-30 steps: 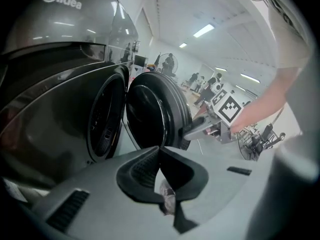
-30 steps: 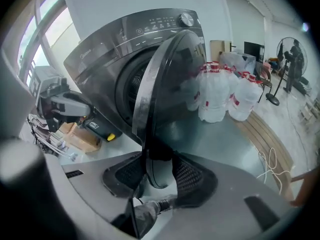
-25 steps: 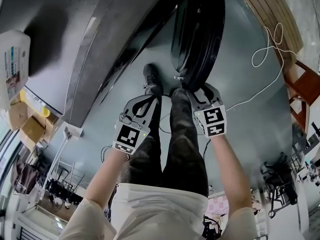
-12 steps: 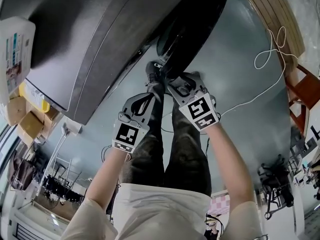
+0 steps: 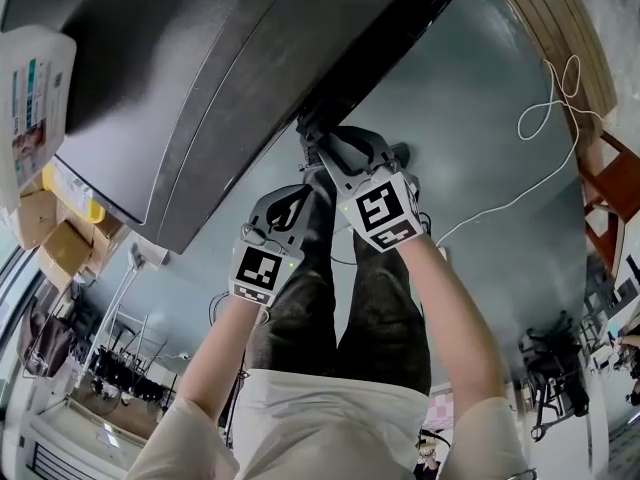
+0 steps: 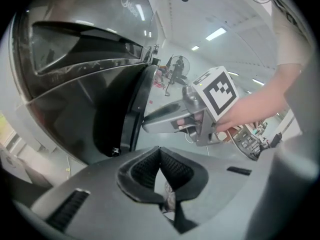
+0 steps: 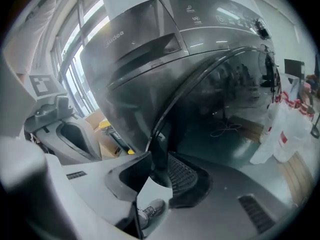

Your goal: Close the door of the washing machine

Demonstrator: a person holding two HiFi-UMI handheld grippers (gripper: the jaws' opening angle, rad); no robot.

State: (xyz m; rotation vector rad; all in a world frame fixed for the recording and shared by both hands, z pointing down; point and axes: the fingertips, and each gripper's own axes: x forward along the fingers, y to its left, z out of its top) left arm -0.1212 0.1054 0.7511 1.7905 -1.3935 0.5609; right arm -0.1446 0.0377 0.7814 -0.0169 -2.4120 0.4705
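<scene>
The dark grey washing machine (image 5: pixel 180 78) fills the upper left of the head view. Its round door (image 5: pixel 395 38) lies almost flat against the front. My right gripper (image 5: pixel 325 143) is at the door's lower edge. In the right gripper view the door's rim (image 7: pixel 159 149) stands between the closing jaws of that gripper (image 7: pixel 159 171), against the right pad, with a gap at the left pad. My left gripper (image 5: pixel 290 200) hovers just below, apart from the machine. Its jaws (image 6: pixel 160 156) meet at the tips with nothing between them.
A white cable (image 5: pixel 545 108) loops over the grey floor to the right, near a wooden frame (image 5: pixel 610 178). Cardboard boxes (image 5: pixel 60 248) and a white pack (image 5: pixel 35 88) sit left of the machine. The person's legs (image 5: pixel 340 298) stand directly below the grippers.
The door has swung from wide open to nearly flat against the machine. My right gripper went left with its edge and rolled. The left gripper barely shifted.
</scene>
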